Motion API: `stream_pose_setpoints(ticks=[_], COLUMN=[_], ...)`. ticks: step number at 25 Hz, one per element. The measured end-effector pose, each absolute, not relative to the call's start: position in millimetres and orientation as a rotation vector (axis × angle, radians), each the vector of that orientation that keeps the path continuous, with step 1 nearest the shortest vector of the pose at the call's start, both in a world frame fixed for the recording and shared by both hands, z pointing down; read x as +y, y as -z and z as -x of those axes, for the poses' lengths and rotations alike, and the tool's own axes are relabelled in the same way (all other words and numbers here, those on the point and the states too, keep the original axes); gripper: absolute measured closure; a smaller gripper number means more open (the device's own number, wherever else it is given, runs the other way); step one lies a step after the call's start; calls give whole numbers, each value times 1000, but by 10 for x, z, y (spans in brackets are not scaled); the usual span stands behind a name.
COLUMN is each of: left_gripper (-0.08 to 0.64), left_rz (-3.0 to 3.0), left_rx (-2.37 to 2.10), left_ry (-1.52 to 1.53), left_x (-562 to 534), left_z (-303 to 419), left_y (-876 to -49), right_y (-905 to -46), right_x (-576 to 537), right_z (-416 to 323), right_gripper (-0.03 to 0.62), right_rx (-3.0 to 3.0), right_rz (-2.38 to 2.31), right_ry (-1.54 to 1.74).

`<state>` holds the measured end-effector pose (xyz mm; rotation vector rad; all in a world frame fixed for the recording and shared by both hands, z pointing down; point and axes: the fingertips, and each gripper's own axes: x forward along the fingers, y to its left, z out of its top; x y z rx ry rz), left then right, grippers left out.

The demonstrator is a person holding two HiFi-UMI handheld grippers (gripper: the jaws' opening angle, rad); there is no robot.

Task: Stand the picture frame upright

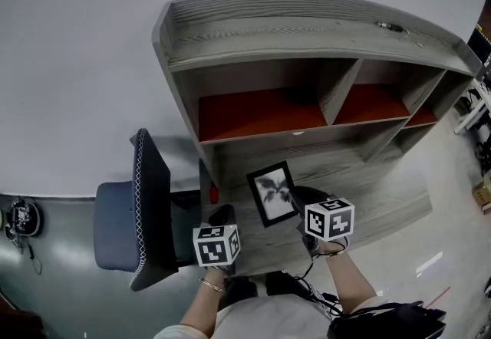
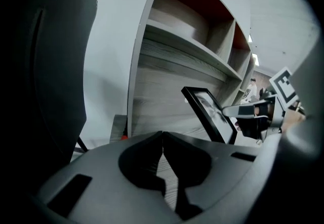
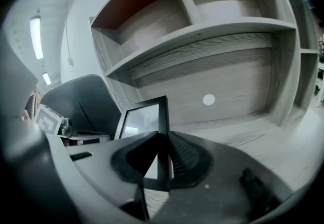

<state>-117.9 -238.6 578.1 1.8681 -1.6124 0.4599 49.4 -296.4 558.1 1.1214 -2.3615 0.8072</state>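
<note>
**Hand-held grippers up front, frame pinched by one edge**

Closest to the lens: the left hand-held gripper (image 1: 221, 216) and the right hand-held gripper (image 1: 298, 203), each topped with a cube of black-and-white square markers. Between the two and slightly ahead: the picture frame (image 1: 272, 193), black-rimmed, portrait format. Long axis rising from the table (image 1: 383, 211) and leaning, top edge tipped back toward the shelf unit (image 1: 307, 69). Picture face turned up and toward the left hand-held gripper (image 2: 162, 167), with a dark, blurred plant-like print behind the glass. Cannot tell whether the bottom edge touches the table.

Along the right hand-held gripper (image 3: 161, 139): jaws closed on the right-hand vertical rim of the picture frame (image 3: 144, 116), ribbed pads pressed against both sides of it.

Along the left one: jaws pressed together at the tips, nothing between them, picture frame (image 2: 210, 114) off to the right and apart.

Left of the left hand-held gripper: a blue-grey chair (image 1: 134, 215) with white stitching. Just ahead of it: a small red object (image 1: 213, 193). Ahead of the right hand-held gripper: a white round dot (image 3: 208, 99) on the grey back panel.
</note>
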Motion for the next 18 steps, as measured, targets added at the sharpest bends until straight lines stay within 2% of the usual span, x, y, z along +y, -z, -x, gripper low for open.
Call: stream_pose_setpoints(ticks=[18], left_gripper=[545], left_rz=[-2065], left_rx=[-1614], left_ry=[-344], left_x=[-2726], left_z=[1179], left_y=[-5085], right_y=[-4863], right_x=[-2875], right_z=[-585], right_gripper=[512], right_rx=[-2435], right_rz=[-1345], right_ry=[-741])
